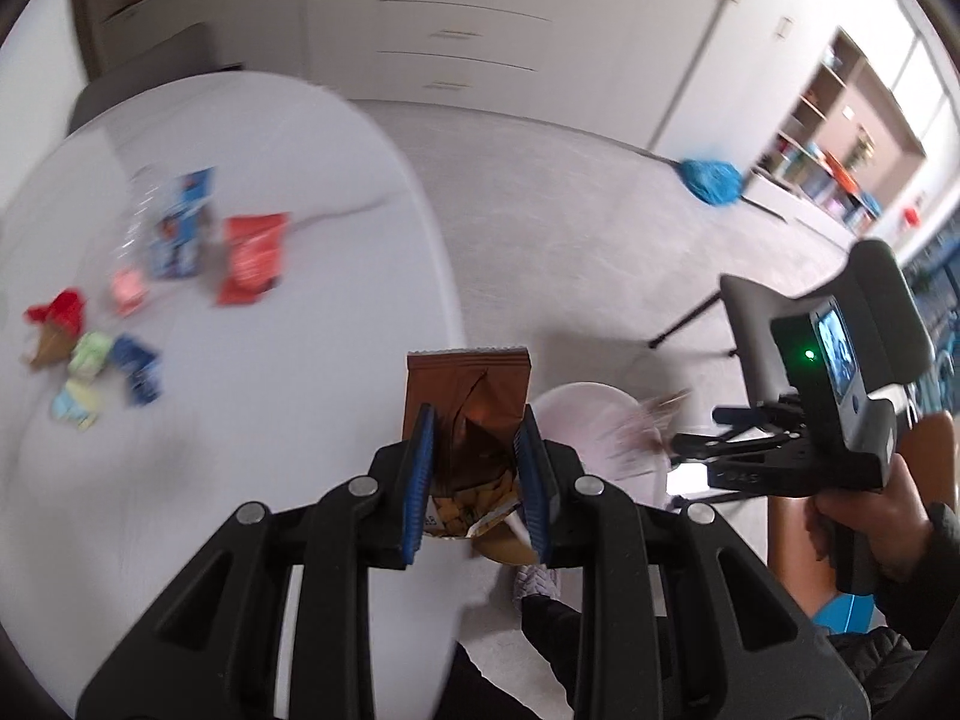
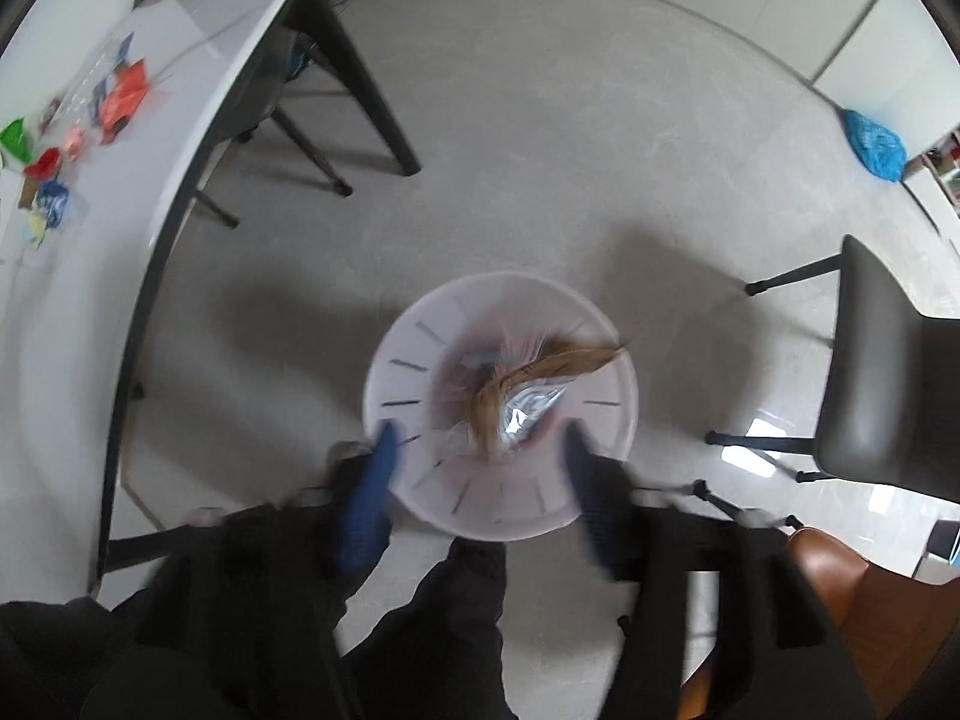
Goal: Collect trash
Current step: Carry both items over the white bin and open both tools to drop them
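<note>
Left gripper (image 1: 477, 474) clamped on brown snack wrapper (image 1: 468, 396), held upright over table (image 1: 300, 360) edge, just beside white bin (image 2: 501, 408). Right gripper (image 2: 480, 480) above bin, blue fingers (image 2: 366, 498) spread wide, nothing between them. Blurred brown-and-clear wrapper (image 2: 528, 390) inside bin mouth. Farther from bin, on tabletop: blue wrapper (image 1: 139, 375), green wrapper (image 1: 90, 354), red wrapper (image 1: 60, 312), orange-red packet (image 1: 252, 258), blue-white carton (image 1: 183, 225). Well beyond bin, blue bag (image 1: 711, 180) on floor.
</note>
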{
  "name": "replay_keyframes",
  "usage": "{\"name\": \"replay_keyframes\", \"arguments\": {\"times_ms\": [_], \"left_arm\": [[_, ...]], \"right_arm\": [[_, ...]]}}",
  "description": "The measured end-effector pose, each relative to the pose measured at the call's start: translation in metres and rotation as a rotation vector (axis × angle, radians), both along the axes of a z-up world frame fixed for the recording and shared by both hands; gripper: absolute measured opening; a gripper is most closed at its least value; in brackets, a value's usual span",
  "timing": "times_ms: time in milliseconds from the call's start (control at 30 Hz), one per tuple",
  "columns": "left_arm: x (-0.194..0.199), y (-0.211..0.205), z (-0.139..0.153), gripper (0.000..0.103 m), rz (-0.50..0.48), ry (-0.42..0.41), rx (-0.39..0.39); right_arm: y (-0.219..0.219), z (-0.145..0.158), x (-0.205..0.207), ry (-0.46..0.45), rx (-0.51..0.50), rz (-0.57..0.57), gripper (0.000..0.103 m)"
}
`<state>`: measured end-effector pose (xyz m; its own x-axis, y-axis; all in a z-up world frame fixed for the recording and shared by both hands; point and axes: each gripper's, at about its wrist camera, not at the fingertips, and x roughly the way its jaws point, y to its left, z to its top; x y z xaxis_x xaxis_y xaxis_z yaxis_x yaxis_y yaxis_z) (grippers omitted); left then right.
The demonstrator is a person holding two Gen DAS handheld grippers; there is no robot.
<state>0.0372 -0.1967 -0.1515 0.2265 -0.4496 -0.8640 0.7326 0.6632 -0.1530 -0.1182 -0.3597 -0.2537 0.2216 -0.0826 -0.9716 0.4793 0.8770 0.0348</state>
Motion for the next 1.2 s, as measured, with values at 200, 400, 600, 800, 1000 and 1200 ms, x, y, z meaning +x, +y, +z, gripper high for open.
{"name": "replay_keyframes", "arguments": {"times_ms": [200,400,600,800,1000,1200], "left_arm": [[-0.023,-0.049,-0.007,0.026,-0.111,0.053,-0.005],[-0.050,-0.094,-0.023,0.026,-0.234,0.098,0.037],[-0.059,-0.106,-0.027,0.086,-0.227,0.106,0.061],[-0.053,-0.099,-0.018,0.095,-0.179,0.118,0.031],[-0.041,-0.080,-0.013,0.095,-0.084,0.162,-0.001],[-0.029,-0.054,-0.003,0.095,0.016,0.130,-0.037]], "right_arm": [[-0.014,0.026,-0.013,-0.052,-0.079,-0.010,0.083],[-0.032,0.049,-0.029,-0.099,-0.159,-0.025,0.094],[-0.041,0.052,-0.034,-0.119,-0.149,-0.039,0.094],[-0.037,0.055,-0.036,-0.132,-0.141,-0.028,0.094],[-0.032,0.059,-0.033,-0.143,-0.129,-0.021,0.097],[-0.022,0.066,-0.026,-0.152,-0.128,-0.005,0.098]]}}
